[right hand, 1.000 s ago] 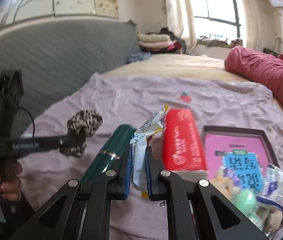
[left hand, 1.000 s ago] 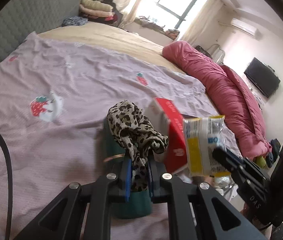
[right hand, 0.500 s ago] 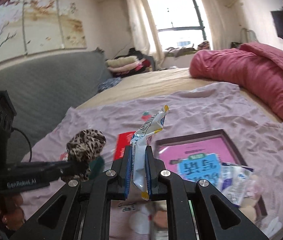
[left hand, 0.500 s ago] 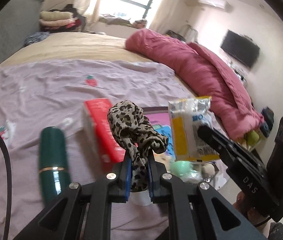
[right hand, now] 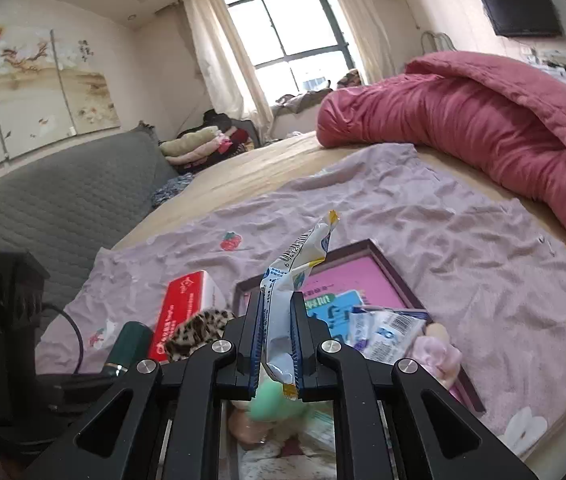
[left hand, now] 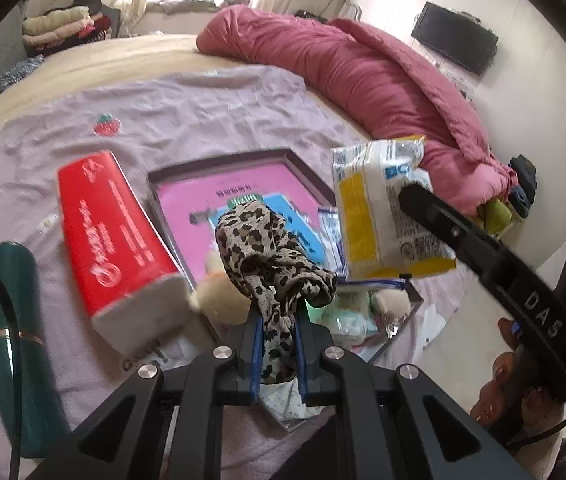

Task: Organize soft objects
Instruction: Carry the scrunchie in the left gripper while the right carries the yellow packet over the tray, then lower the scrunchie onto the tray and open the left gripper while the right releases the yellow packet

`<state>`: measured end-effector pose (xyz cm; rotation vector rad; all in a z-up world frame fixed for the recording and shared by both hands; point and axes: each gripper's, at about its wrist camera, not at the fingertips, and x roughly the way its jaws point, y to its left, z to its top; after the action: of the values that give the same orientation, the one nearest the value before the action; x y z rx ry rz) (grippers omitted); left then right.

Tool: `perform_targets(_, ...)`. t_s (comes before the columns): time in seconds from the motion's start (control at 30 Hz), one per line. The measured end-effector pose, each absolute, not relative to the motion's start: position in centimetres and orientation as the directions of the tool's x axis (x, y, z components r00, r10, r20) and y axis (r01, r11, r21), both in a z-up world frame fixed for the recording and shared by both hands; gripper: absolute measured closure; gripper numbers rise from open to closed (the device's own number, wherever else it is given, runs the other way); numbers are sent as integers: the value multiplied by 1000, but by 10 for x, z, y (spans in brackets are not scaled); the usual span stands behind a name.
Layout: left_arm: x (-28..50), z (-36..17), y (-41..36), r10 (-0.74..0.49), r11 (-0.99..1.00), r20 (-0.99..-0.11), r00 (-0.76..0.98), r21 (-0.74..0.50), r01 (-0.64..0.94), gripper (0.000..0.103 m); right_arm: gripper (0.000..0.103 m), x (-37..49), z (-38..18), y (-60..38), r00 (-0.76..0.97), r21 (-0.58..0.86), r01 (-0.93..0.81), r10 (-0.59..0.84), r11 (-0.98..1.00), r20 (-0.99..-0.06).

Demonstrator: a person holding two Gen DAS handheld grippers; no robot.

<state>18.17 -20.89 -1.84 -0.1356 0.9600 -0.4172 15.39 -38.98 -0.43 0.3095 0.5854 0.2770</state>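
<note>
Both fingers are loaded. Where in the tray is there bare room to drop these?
The tray's far pink end, behind the blue card, is bare. Its near end is crowded with plush toys and packets. The lilac sheet between tray and pink duvet is free too.

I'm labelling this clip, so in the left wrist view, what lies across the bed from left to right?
Green bottle → red tissue pack → leopard-print scrunchie held in the left claw → yellow-and-white packet held in the right claw.
</note>
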Motion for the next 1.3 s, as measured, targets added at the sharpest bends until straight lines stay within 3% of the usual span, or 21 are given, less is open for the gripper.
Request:
perform_targets(0.87, 194, -53, -224, -393, 915, -804, 446, -295, 275, 89, 90, 174, -61, -419, 711, 451, -25, 333, 892, -619)
perform_targets(1.13, 197, -56, -222, -408, 910, -803, 435, -317, 268, 87, 80, 176, -76, -425, 684, 383, 54, 246, 922, -687)
perform_targets(1.2, 197, -55, -222, -420, 904, -799, 430, -330, 271, 85, 69, 175, -77, -427, 686, 386, 61, 243, 920, -686)
perform_targets(1.3, 198, -54, -222, -427, 901, -797, 427, -334, 277, 80, 65, 173, -72, -427, 700, 386, 50, 243, 921, -672)
